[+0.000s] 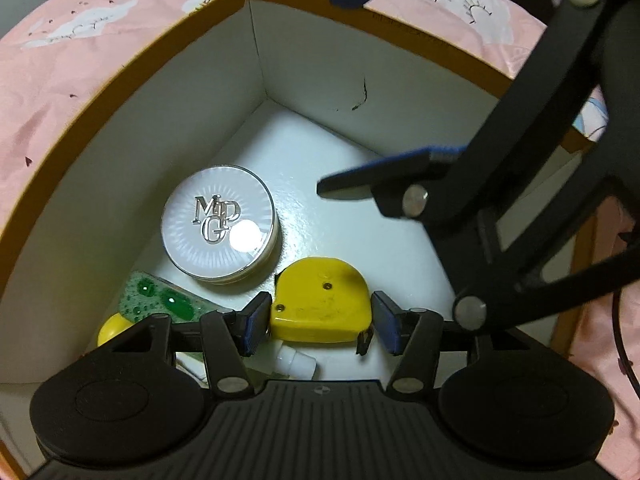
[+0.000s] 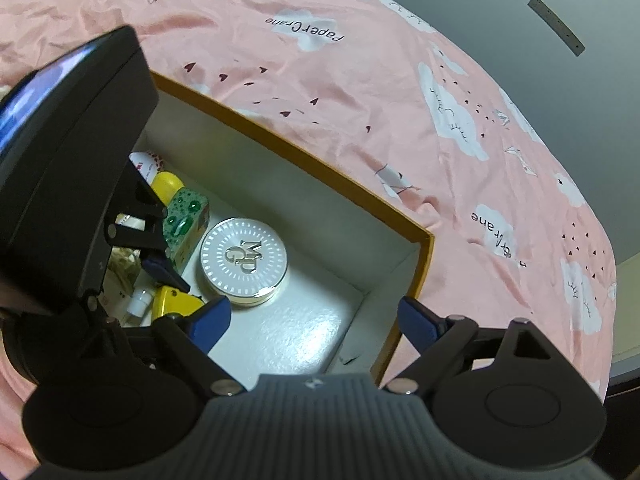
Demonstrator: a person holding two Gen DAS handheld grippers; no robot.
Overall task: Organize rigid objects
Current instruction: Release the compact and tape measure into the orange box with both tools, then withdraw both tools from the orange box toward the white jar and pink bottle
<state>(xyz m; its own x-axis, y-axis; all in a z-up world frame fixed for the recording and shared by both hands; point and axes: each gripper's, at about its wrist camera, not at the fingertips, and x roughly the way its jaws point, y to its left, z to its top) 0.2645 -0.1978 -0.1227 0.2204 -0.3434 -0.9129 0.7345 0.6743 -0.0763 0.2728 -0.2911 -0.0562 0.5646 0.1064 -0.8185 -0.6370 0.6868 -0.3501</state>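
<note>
So it's a bed with a pink sheet [image 2: 360, 92], white clouds and little dark hearts printed on it, a bit wrinkled; an orange-rimmed cardboard box [image 2: 304, 162] sits right on top.

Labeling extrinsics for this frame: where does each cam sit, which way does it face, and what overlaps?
Left wrist: on the left gripper, looking down into the box; its fingers flank the yellow tape measure, and the right gripper crosses at upper right.
Right wrist: on the right gripper, open and empty at the box's corner, facing the pink sheet; the left gripper's body fills the left.
Shared: box, round silver compact, tape measure, green packet.
</note>
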